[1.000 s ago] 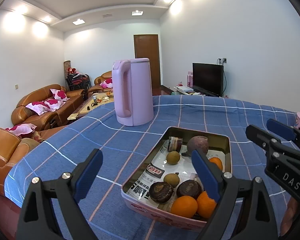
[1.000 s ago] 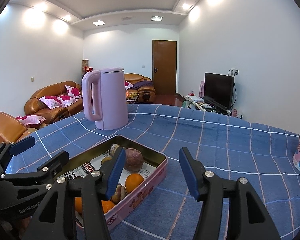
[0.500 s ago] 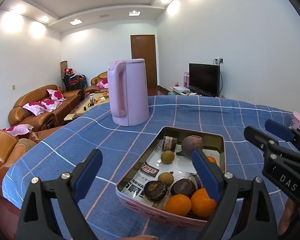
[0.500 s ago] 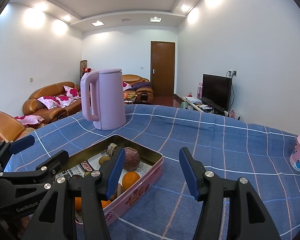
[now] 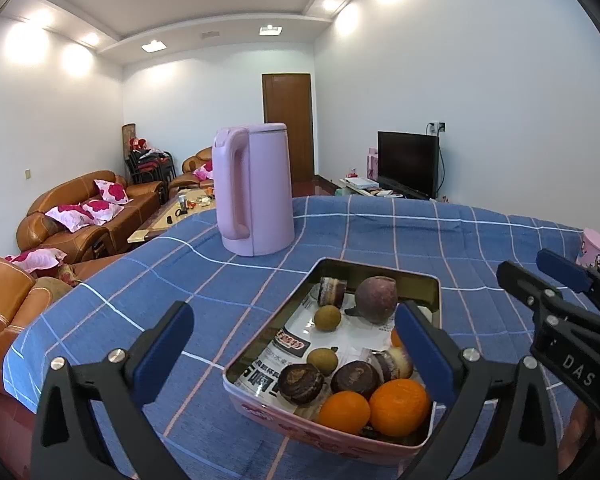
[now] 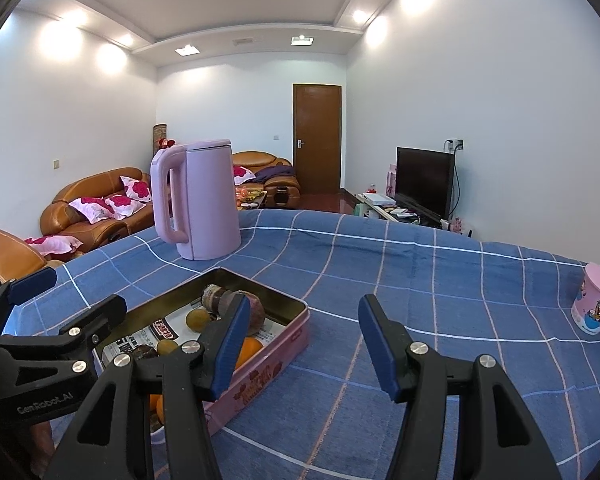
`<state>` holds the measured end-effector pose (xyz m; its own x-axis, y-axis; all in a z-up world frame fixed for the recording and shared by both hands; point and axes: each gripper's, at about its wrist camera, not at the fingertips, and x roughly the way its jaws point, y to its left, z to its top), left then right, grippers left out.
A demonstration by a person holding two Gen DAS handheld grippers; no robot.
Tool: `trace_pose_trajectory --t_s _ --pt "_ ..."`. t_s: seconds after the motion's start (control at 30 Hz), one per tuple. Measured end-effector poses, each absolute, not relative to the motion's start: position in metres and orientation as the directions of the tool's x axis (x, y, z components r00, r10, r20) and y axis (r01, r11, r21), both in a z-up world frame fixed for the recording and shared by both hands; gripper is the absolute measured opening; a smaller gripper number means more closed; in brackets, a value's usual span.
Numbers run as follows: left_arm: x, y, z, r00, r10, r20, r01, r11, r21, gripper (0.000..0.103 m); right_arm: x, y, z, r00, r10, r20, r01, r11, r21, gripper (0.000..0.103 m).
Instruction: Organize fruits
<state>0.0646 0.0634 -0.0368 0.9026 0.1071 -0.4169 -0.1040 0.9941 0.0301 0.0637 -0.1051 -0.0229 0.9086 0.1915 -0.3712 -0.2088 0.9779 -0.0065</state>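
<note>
Tin (image 5: 374, 272) near table edge; bare cloth (image 6: 440, 300) right of it

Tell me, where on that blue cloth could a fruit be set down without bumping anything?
The widest bare patch lies between the pink tin and the pink cup. Another runs left of the tin, in front of the kettle. The tin itself is crowded at its near end, around the oranges.
</note>
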Motion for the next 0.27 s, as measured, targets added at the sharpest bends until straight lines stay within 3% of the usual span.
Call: trace_pose_trajectory --t_s 0.27 --pt "0.0656 0.0574 -0.0396 0.895 0.115 -0.431 -0.105 0.993 0.048 0.103 0.0608 -0.1124 -0.0233 0.91 0.187 -0.371 -0.2 0.98 0.003 0.058"
